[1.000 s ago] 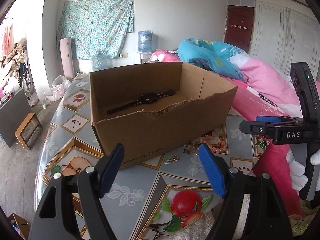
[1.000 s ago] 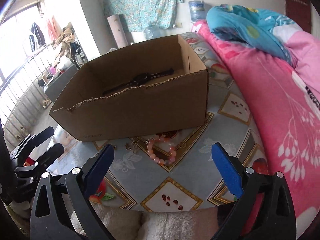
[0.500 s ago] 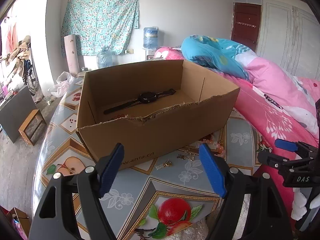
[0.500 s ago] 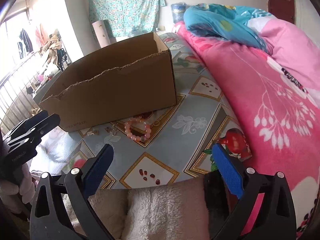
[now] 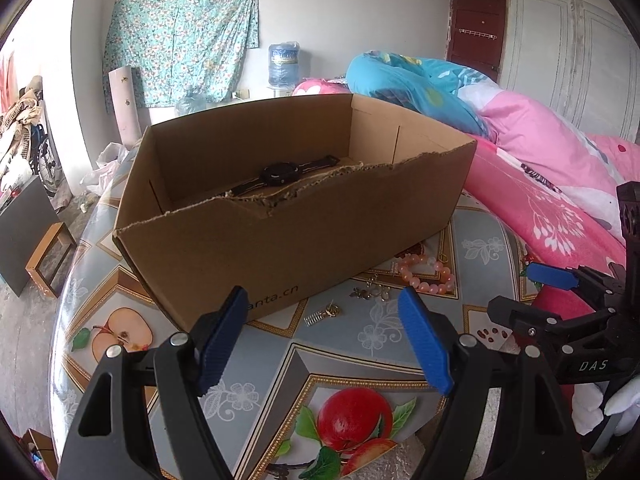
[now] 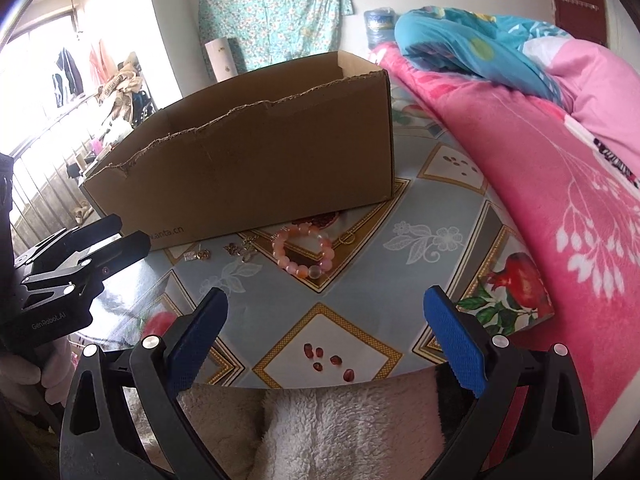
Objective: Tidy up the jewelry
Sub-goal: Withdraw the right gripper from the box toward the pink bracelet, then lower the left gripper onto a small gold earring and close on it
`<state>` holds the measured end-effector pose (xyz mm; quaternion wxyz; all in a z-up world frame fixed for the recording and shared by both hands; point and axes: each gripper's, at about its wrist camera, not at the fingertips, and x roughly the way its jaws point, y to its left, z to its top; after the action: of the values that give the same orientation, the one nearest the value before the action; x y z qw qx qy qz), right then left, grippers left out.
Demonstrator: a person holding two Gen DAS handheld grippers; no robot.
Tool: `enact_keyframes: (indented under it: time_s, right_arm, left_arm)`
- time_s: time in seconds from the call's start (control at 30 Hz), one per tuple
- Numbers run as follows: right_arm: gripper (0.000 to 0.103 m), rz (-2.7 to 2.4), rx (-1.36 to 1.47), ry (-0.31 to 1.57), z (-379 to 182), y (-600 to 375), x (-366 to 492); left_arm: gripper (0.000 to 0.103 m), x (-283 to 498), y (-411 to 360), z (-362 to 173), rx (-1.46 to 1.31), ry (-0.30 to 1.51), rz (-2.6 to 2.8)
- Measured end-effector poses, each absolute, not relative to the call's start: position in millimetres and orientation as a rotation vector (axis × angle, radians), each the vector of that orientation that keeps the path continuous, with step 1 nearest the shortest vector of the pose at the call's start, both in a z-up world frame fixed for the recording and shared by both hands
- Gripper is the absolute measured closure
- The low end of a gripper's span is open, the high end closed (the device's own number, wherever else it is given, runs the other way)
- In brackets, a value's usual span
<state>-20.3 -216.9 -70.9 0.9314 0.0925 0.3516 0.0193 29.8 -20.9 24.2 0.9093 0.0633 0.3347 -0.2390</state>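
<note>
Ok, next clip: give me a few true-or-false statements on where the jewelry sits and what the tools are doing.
1. A black watch lies inside the cardboard box. True.
2. The pink bead bracelet is inside the box. False: it lies on the table in front of the box.
3. The right tool is open and holds nothing. True.
4. The left tool grips a small gold earring. False: it is open and empty; the small metal pieces lie on the table.
5. The box's front rim is cleanly cut. False: it is ragged and torn.
</note>
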Motion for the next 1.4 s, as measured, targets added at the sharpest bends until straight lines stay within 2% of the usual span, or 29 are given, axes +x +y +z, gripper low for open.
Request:
enact_keyframes:
  time_s: [0.13, 0.2, 0.4, 0.6, 0.83, 1.0, 1.33, 1.4]
  right_arm:
    - [0.024, 0.055, 0.209, 0.700, -68, -216, -8]
    - [0.039, 0.060, 0.208, 0.685, -65, -215, -2]
    - [0.051, 0.068, 0.225, 0.574, -40, -220, 15]
    - [0.057, 0.105, 0.198, 0.516, -23, -215, 40]
    - [0.059, 0.120, 0.199, 0.508, -22, -213, 44]
    - [0.060, 0.107, 0.207, 0.527, -27, -219, 33]
    - [0.064, 0.225, 0.171, 0.679, -66, -196, -2]
    - [0.066, 0.248, 0.170, 0.721, -78, -188, -6]
  left_arm:
    - [0.028, 40, -18, 26, 0.110, 0.673, -0.486]
    - [0.028, 45, -15, 26, 0.092, 0.675, -0.477]
    - [0.028, 53, -3, 30, -0.004, 0.694, -0.513]
    - [0.028, 52, -2, 33, 0.003, 0.675, -0.525]
    - [0.028, 52, -11, 31, 0.061, 0.651, -0.513]
    - [0.028, 60, 1, 28, 0.000, 0.678, -0.502]
    - [0.028, 46, -11, 14, 0.068, 0.718, -0.508]
    - [0.033, 45, -17, 8, 0.101, 0.722, -0.503]
